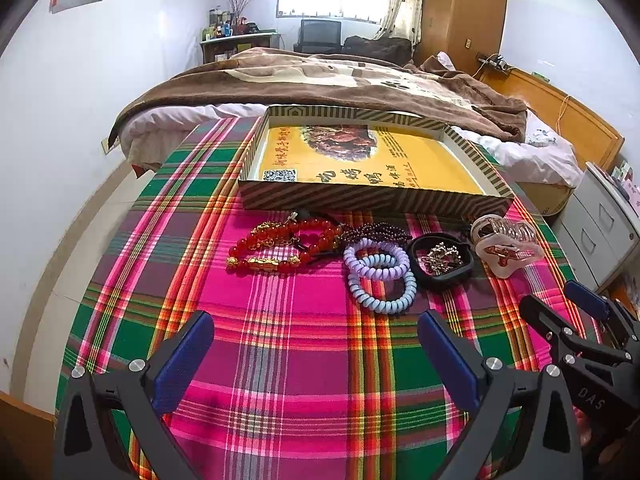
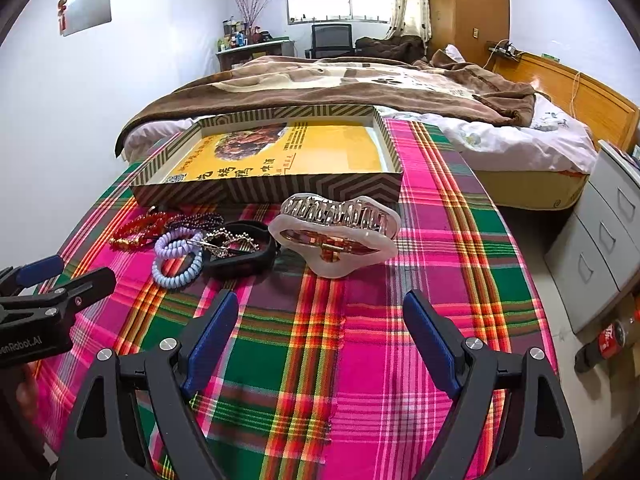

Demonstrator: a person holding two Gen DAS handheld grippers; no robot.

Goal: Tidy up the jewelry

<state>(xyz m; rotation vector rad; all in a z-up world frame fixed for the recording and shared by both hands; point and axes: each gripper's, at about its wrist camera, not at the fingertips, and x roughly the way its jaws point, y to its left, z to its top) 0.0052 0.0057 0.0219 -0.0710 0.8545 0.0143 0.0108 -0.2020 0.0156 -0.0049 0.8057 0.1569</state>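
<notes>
Right gripper (image 1: pixel 560 304) reads "DAS"; left gripper (image 2: pixel 60 276) "enRobot.AI".

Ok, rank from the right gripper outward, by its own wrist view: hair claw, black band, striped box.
1. Hair claw, straight ahead of the right gripper.
2. Black band, just left of the claw, slightly farther.
3. Striped box, behind both, toward the bed.

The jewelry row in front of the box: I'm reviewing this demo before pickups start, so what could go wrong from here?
1. The red bead bracelets overlap the dark bead strand; lifting one may drag the other.
2. The coil hair ties lie stacked, so two might come up together.
3. The hair claw is curved and glossy; the open right gripper could slip on it.
</notes>
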